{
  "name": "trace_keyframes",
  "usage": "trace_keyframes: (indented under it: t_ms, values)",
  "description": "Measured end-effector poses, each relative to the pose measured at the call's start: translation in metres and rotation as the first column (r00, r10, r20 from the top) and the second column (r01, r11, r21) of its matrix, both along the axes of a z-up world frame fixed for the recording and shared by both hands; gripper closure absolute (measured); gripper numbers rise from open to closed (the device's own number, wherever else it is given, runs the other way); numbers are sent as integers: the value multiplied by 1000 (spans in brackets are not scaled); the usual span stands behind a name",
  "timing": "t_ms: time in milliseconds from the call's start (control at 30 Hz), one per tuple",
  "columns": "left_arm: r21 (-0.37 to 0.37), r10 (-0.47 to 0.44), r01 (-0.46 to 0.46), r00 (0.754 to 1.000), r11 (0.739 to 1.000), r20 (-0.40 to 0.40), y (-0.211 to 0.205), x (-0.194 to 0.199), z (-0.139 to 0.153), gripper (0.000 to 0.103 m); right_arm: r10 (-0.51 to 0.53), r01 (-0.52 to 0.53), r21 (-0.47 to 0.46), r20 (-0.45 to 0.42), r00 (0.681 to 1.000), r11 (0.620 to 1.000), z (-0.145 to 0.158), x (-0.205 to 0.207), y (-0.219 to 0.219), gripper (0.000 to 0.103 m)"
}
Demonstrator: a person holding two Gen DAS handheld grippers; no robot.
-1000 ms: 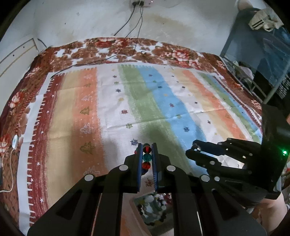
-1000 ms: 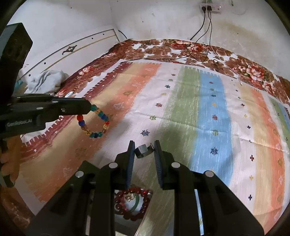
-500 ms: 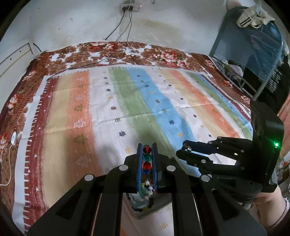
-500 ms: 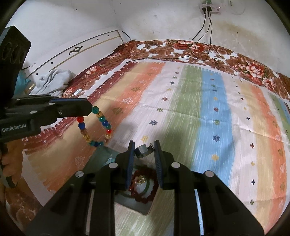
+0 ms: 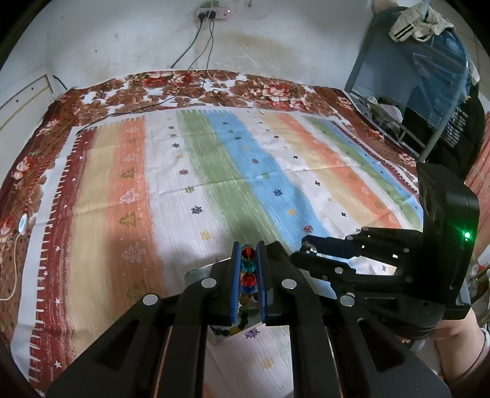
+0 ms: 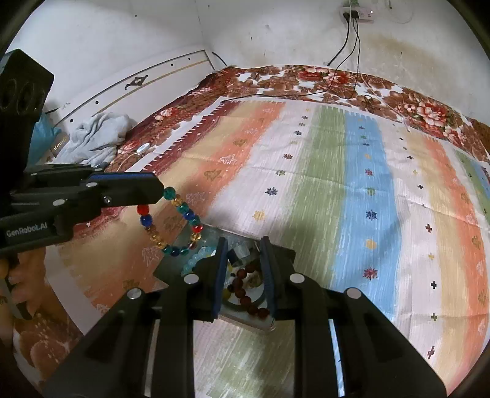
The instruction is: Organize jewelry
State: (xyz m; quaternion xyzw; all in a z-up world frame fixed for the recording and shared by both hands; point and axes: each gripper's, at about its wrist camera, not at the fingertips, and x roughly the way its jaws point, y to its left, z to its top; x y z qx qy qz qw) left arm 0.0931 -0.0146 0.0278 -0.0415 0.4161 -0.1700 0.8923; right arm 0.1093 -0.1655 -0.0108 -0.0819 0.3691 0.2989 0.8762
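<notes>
**Beads pinched over the striped cloth**

My left gripper (image 5: 248,254) is clamped on a bracelet of coloured beads (image 5: 248,266), red and teal ones showing between the blue pads. Below it sits a clear tray (image 5: 196,275) with more beads, on the striped cloth (image 5: 183,189). My right gripper (image 5: 306,249) reaches in from the right, a small silvery thing at its tip.

I count 2 grippers: the left gripper (image 6: 159,191) and the right gripper (image 6: 243,248). I see 1 multicoloured bead bracelet (image 6: 171,220), 1 small silver ring (image 6: 240,252), and 1 clear tray (image 6: 211,235) on the bed. In the tray I make out 1 dark red bead bracelet (image 6: 246,294) and 1 pale blue bead bracelet (image 6: 196,260); the rest is hidden. On the wall I count 1 power socket (image 6: 356,13) with 2 black cables (image 6: 346,46).
</notes>
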Motion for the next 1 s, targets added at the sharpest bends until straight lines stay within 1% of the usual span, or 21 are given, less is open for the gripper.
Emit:
trace_keyframes:
  t_ms: [133, 167, 200, 233, 300, 367, 500, 567, 667, 700, 733, 800, 900, 967, 1000]
  values:
    - [-1, -2, 2, 1000, 1000, -9, -2, -3, -3, 94, -1, 1, -1, -11, 1000, 1000, -3, 1, -2, 79]
    - [-3, -1, 1, 1000, 1000, -11, -1, -2, -3, 94, -2, 2, -5, -18, 1000, 1000, -4, 2, -2, 76]
    - [1, 7, -7, 1000, 1000, -9, 0, -3, -4, 91, -2, 2, -9, -22, 1000, 1000, -6, 3, -3, 64]
    - [11, 12, -12, 1000, 1000, -8, 1, -1, -3, 86, -5, 5, -11, -18, 1000, 1000, -6, 3, -4, 57]
    - [41, 21, -21, 1000, 999, 2, 1, -1, -3, 80, -10, 10, -17, -12, 1000, 1000, -5, 3, -4, 57]
    - [51, 27, -27, 1000, 998, 5, 3, 0, -2, 75, -18, 18, -16, -3, 1000, 1000, -4, 3, -6, 57]
    - [65, 18, -19, 1000, 998, 14, 2, -2, 0, 61, -26, 26, -8, 5, 1000, 1000, 0, 2, -10, 57]
    - [73, 13, -14, 1000, 997, 17, 1, -4, -1, 58, -29, 29, -7, 8, 1000, 1000, 0, 1, -12, 57]
    - [76, 7, -8, 1000, 997, 14, 1, -8, -3, 52, -39, 39, -7, 16, 999, 999, -1, -1, -17, 57]
    - [77, 6, -7, 1000, 997, 13, 1, -9, -4, 46, -42, 42, -5, 22, 999, 999, 0, -3, -19, 56]
    - [78, 6, -7, 1000, 997, 16, 1, -11, -4, 37, -45, 45, -2, 27, 999, 999, 0, -3, -21, 53]
    - [76, 3, -5, 1000, 997, 16, 1, -14, -6, 34, -47, 47, 10, 38, 998, 999, 3, -6, -24, 48]
    - [78, 8, -10, 1000, 997, 23, 2, -18, -7, 20, -40, 39, 17, 42, 998, 999, 3, -10, -28, 43]
    - [95, 16, -18, 999, 995, 28, 2, -21, -9, 16, -44, 44, 8, 47, 998, 999, 3, -13, -29, 40]
    - [107, 22, -25, 999, 994, 34, 2, -23, -9, 13, -45, 44, 7, 50, 998, 999, 2, -15, -30, 34]
